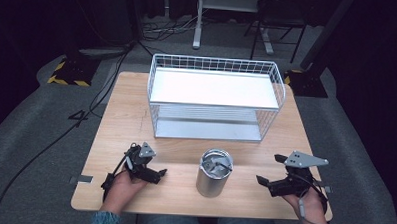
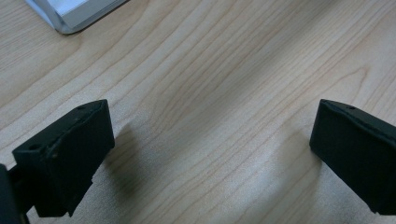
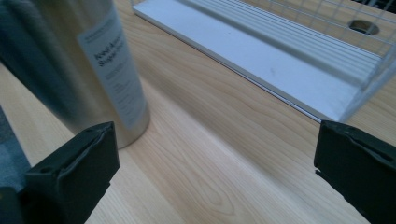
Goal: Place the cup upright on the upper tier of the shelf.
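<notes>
The small print on the white label of the upright brushed-steel canister [image 3: 77, 65] is blurred in the right gripper view, unreadable; the canister's top and left side run off the frame. From the high view, whatever sits inside its open mouth [image 1: 215, 163] is too small to make out. The white wire-mesh two-tier shelf rack [image 1: 214, 97] hides the wooden table behind it; in the left gripper view just a grey-white corner of its base [image 2: 70, 14] shows, the rest cropped. Both black jaws in each gripper view are cut at the bottom edge. The person's forearms drop off the high view's bottom edge. The room behind is too dark to tell.
</notes>
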### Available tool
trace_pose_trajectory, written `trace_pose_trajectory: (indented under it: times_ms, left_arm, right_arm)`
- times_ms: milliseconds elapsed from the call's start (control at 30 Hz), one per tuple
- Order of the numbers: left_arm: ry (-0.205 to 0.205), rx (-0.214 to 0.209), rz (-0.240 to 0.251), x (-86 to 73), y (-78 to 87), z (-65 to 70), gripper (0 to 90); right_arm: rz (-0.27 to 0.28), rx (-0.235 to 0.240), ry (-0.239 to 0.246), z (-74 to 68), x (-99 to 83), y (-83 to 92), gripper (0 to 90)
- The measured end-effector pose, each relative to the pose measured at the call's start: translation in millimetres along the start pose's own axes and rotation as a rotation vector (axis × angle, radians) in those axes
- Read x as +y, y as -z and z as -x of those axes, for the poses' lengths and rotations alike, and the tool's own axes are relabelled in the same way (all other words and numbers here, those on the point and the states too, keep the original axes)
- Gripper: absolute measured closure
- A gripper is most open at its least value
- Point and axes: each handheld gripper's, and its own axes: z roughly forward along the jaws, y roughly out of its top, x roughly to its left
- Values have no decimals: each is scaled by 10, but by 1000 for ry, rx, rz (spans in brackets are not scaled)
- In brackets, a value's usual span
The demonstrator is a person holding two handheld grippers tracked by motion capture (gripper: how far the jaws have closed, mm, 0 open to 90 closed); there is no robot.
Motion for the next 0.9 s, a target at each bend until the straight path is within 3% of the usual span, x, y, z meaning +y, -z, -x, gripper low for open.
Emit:
trace_pose_trajectory:
  times_ms: [500, 900]
  left_arm:
    - [4, 4, 0, -9, 10, 15, 6]
    - [5, 4, 1, -18, 15, 24, 5]
  right_arm:
    - [18, 128, 75, -362, 157, -224, 4]
    - [34, 183, 97, -531, 206, -445, 4]
